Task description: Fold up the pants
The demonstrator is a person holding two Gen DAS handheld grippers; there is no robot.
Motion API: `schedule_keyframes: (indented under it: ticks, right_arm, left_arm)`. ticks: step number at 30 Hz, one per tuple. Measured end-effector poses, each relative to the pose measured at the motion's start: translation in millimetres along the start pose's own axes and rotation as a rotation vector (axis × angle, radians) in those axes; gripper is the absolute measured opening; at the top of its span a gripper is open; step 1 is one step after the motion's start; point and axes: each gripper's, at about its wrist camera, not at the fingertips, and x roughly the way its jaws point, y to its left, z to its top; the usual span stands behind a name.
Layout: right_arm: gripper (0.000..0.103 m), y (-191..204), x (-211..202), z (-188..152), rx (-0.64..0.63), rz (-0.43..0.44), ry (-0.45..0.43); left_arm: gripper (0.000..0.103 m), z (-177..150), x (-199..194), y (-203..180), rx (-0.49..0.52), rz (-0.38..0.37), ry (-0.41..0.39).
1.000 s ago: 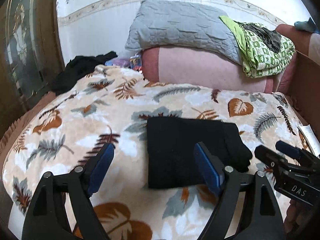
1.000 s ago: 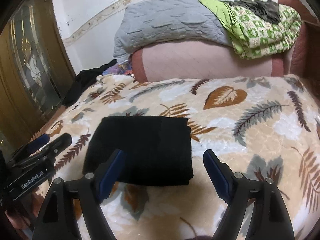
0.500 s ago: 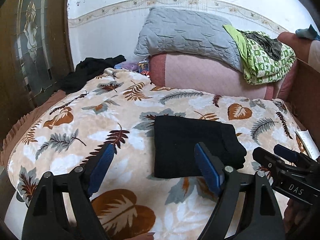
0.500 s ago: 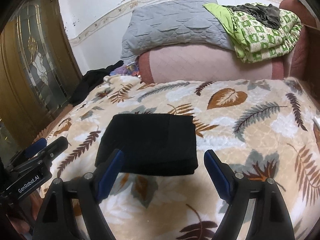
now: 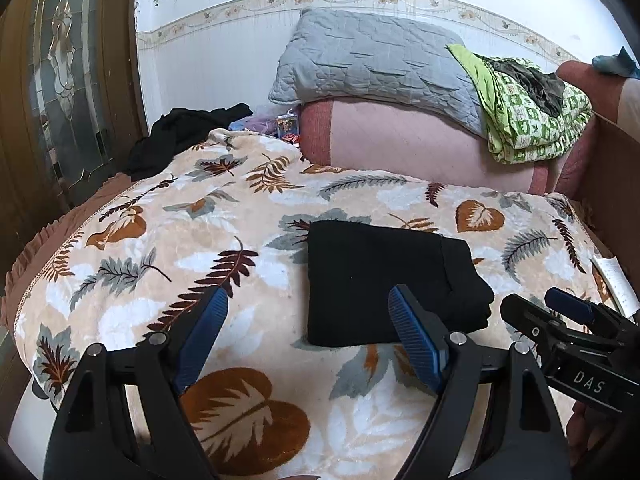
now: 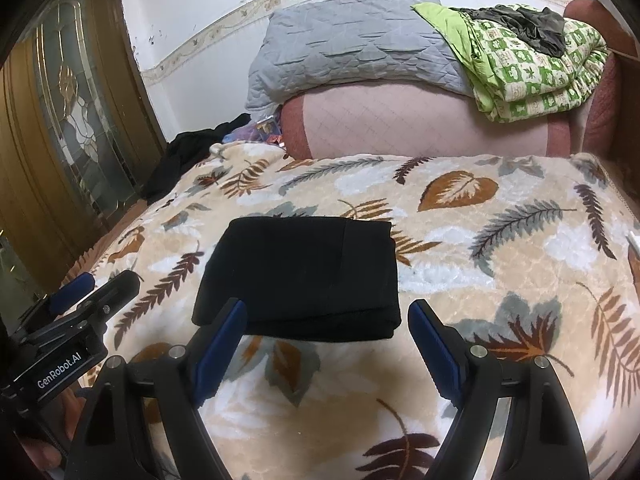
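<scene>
My left gripper (image 5: pixel 308 334) hangs with its jaws spread wide, blue pads (image 5: pixel 202 332) facing each other and nothing between them. My right gripper (image 6: pixel 328 340) sits level beside it, jaws just as wide and empty. Each shows at the edge of the other's view: the right one (image 5: pixel 568 320) off to my right, the left one (image 6: pixel 80 304) off to my left, well apart.

A leaf-patterned blanket (image 5: pixel 248 240) covers the bed below a white wall (image 5: pixel 224 52) with a floral border; a glass-panelled wooden door (image 6: pixel 68 128) stands left.
</scene>
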Motion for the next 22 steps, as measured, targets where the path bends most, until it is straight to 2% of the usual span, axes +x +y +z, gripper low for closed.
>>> schedule_keyframes:
  ticks: [14,19,22]
  right_arm:
    - [0.084,1.8,3.7,-2.6,-0.009,0.002,0.015]
    - [0.084,2.0,3.5,-3.2,-0.012,0.002,0.019]
    - [0.084,2.0,0.6,-5.5,-0.018,0.004,0.018]
  left_arm:
    - [0.083,-2.6,5.8,-0.1,-0.013,-0.005,0.025]
    - [0.083,-6.6,-0.3,-4.5,0.007,0.009,-0.027]
    - [0.083,-8.3,-2.7,-9.2,0.012,-0.012,-0.019]
